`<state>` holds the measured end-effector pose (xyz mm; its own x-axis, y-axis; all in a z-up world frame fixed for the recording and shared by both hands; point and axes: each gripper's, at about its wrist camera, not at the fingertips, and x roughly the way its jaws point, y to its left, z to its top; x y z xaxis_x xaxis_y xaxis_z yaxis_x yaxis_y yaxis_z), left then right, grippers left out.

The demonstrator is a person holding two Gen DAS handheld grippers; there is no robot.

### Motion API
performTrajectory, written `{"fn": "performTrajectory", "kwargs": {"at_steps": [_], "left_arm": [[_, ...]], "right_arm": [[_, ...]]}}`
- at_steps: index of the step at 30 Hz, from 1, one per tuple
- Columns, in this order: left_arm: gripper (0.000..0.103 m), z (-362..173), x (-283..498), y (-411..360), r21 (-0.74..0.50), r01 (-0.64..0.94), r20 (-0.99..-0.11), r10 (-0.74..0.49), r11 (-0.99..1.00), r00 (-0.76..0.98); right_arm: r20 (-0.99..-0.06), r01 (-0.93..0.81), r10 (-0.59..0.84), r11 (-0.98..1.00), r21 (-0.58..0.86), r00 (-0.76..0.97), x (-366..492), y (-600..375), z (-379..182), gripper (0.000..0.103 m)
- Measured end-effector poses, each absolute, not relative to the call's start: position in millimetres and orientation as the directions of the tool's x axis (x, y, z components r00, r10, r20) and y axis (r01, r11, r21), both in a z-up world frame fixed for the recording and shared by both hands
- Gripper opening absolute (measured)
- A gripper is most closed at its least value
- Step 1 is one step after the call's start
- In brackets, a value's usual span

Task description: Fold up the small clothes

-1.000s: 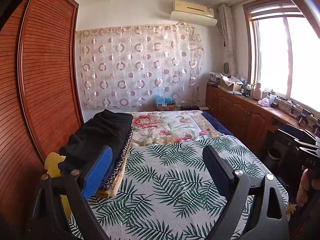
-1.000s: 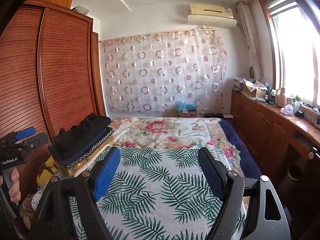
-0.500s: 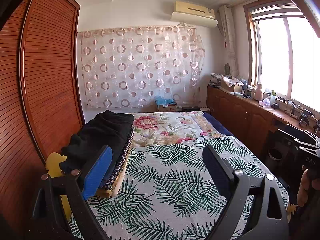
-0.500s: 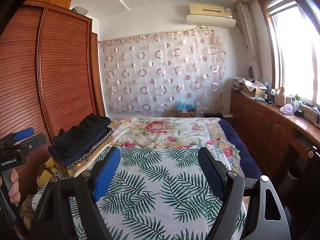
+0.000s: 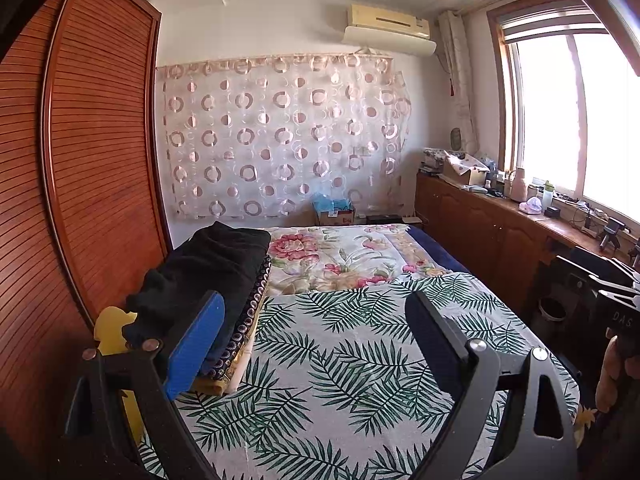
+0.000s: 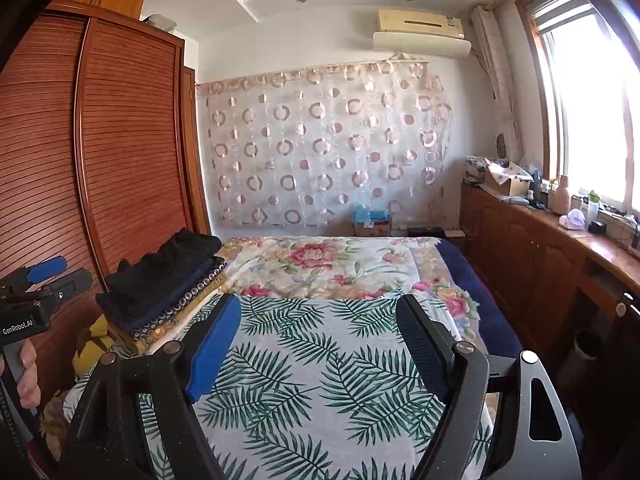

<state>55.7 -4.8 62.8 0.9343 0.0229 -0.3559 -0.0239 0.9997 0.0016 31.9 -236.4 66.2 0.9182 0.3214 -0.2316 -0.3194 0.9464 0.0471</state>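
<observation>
A stack of folded clothes (image 5: pixel 208 268), with a black garment on top, lies along the left edge of the bed against the wardrobe; in the right wrist view the stack (image 6: pixel 168 280) is at the left. My left gripper (image 5: pixel 314 298) stands open above the palm-leaf sheet (image 5: pixel 340 360), nothing between its fingers. My right gripper (image 6: pixel 319 300) is open too, over the same sheet (image 6: pixel 320 368), and holds nothing. Each gripper is also seen from the other's camera: the right gripper (image 5: pixel 616 312) at the right edge, the left gripper (image 6: pixel 36 284) at the left edge, both held by a hand.
A slatted wooden wardrobe (image 5: pixel 92 168) runs along the bed's left side. A floral blanket (image 5: pixel 344 256) covers the far half of the bed. Low wooden cabinets (image 6: pixel 532 264) with bottles and boxes line the right wall under the window. A yellow item (image 5: pixel 112 320) lies beside the stack.
</observation>
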Motion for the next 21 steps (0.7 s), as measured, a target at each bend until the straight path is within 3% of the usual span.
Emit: {"fn": "performTrajectory", "kwargs": {"at_steps": [21], "left_arm": [[0.092, 62.2, 54.7, -2.4, 0.009, -0.024, -0.351, 0.025, 1.0, 0.936]], "right_arm": [[-0.229, -0.321, 0.323, 0.946, 0.048, 0.918, 32.7, -236.3, 64.6, 0.081]]}}
